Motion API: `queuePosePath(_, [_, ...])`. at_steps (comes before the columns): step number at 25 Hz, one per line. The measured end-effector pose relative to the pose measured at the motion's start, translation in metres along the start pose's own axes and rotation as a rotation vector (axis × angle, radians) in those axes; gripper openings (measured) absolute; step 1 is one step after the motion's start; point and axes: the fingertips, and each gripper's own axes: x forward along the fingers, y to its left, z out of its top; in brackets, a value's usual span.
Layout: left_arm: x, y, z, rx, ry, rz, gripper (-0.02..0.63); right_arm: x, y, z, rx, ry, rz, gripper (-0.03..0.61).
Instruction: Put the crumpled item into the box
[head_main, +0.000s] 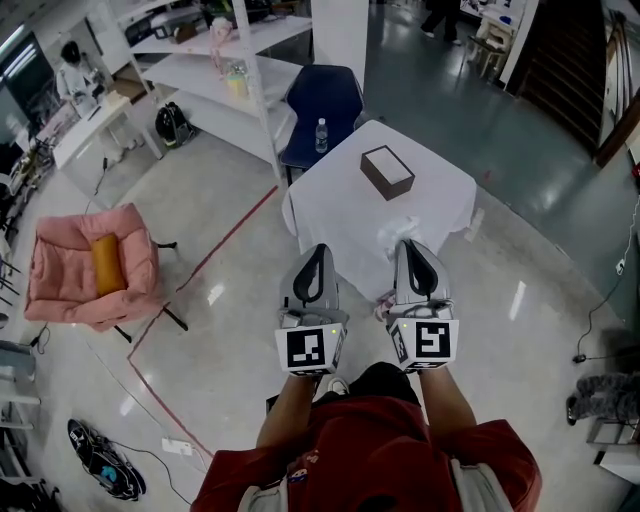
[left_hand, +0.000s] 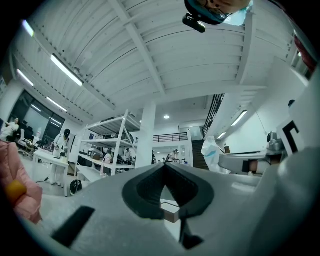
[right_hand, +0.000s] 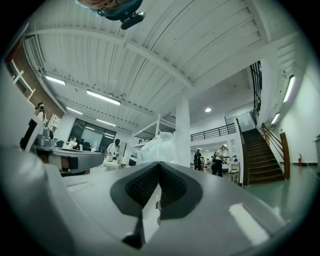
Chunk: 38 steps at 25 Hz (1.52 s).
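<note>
red shirt (head_main: 370, 440) nearest, then my two tools side by side over the floor, short of the counter. my left tool (head_main: 318, 258) is clenched, its pads meeting at the tip with nothing between them. my right tool (head_main: 409, 252) is clenched and empty too. just past the right tool's tip, the crumpled white item (head_main: 398, 232) lies at the near edge of the white-clothed counter (head_main: 330, 215). farther back on the cloth sits the brown box (head_main: 387, 172), well apart from the item. behind the counter a water bottle (head_main: 321, 135) stands on a blue chair (head_main: 322, 100). my worry: the item looks light and lies by the edge, so a nudge from a clenched tool could tip it to the floor. i'd part the jaws first.
</note>
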Motion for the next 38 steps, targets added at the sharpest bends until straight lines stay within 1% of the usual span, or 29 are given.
queuePosePath(6, [0.028, 0.003, -0.017, -0.001, 0.024, -0.031, 0.003, 0.022, -0.015, -0.011, -0.002, 0.001, -0.031, 0.003])
queuePosePath(15, [0.104, -0.003, -0.034, 0.008, 0.027, -0.06, 0.003, 0.079, -0.064, -0.033, 0.011, 0.01, -0.06, 0.003])
queuePosePath(25, [0.2, -0.02, -0.049, 0.04, 0.056, -0.095, 0.003, 0.145, -0.135, -0.048, 0.042, 0.017, -0.086, 0.003])
queuePosePath(29, [0.24, -0.028, -0.051, 0.044, 0.047, -0.104, 0.003, 0.169, -0.164, -0.054, 0.052, 0.019, -0.094, 0.003])
queuePosePath(38, [0.313, -0.061, -0.071, 0.043, 0.066, -0.13, 0.003, 0.202, -0.231, -0.072, 0.063, 0.033, -0.115, 0.003])
